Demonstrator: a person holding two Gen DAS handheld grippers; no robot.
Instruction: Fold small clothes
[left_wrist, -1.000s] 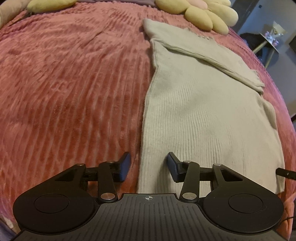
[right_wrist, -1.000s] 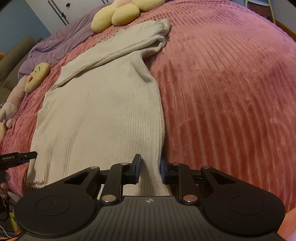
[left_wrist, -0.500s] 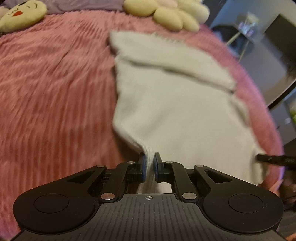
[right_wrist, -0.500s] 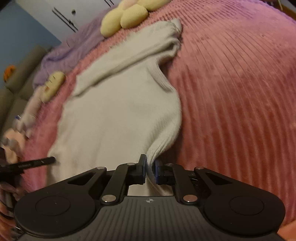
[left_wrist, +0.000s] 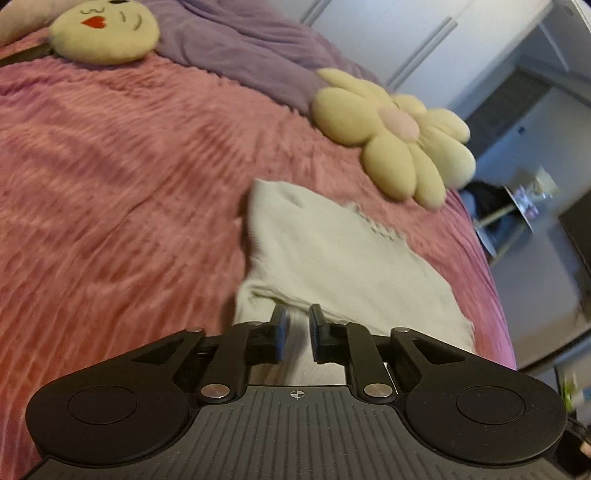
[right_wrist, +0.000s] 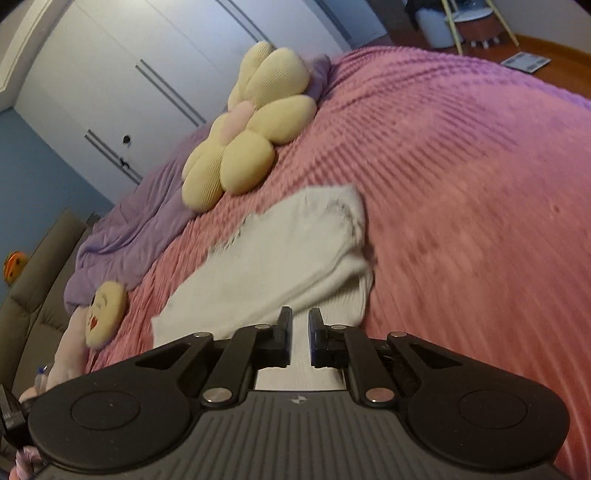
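Sweater fold, both grippers engaged

Pinching cream sweater (left_wrist: 332, 258) hem in left gripper (left_wrist: 296, 332) and right gripper (right_wrist: 299, 334), fingers narrowly parted around fabric. Lying doubled mid-bedspread (left_wrist: 110, 184), near flower cushion (right_wrist: 243, 147) at head edge.

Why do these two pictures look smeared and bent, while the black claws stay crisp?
Left wrist view: motion blur smears the sweater and blanket, while the left gripper is sharp, since the camera rides on it. Right wrist view: same smear on the sweater, right gripper sharp. Both: fisheye lens bows the bed; dim, soft light, no glare.
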